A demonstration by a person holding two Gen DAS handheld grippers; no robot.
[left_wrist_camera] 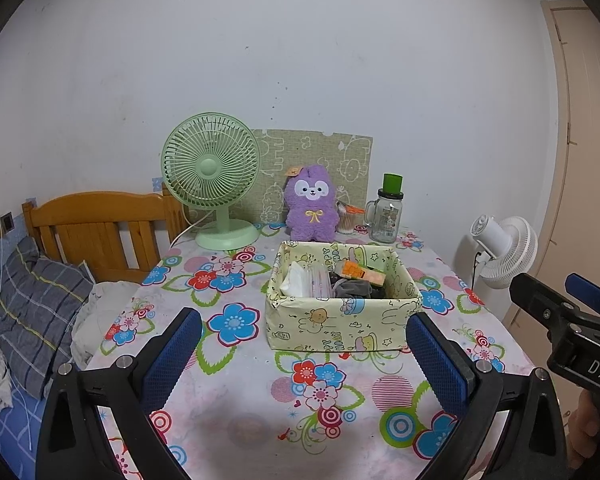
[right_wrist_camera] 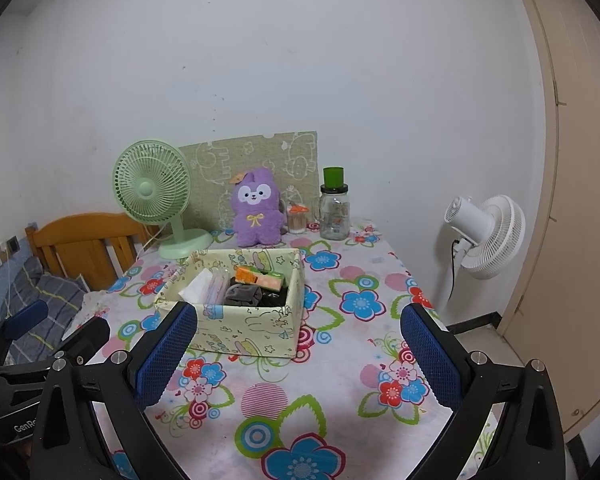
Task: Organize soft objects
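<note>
We held both claws above the flowered tablecloth (left_wrist_camera: 256,408), neither holding anything: the left gripper (left_wrist_camera: 304,354) stood wide, its blue pads (left_wrist_camera: 436,360) framing the near wall of the patterned box (left_wrist_camera: 336,328) at lower centre of its view, and the right gripper (right_wrist_camera: 300,356) was just as wide, with the box at centre left of its frame. The purple plush toy (left_wrist_camera: 311,204) sat upright behind the box, at mid frame, just beside the green desk fan (left_wrist_camera: 212,184) and the glass jar (left_wrist_camera: 386,216). Inside the box lay a grey bundle of fabric (left_wrist_camera: 352,289) among tissues and a small orange carton. We judged the plush light and squashy, likely to give under the pads, so the plump body below the head seemed the surest hold; the jar close beside it could be knocked
</note>
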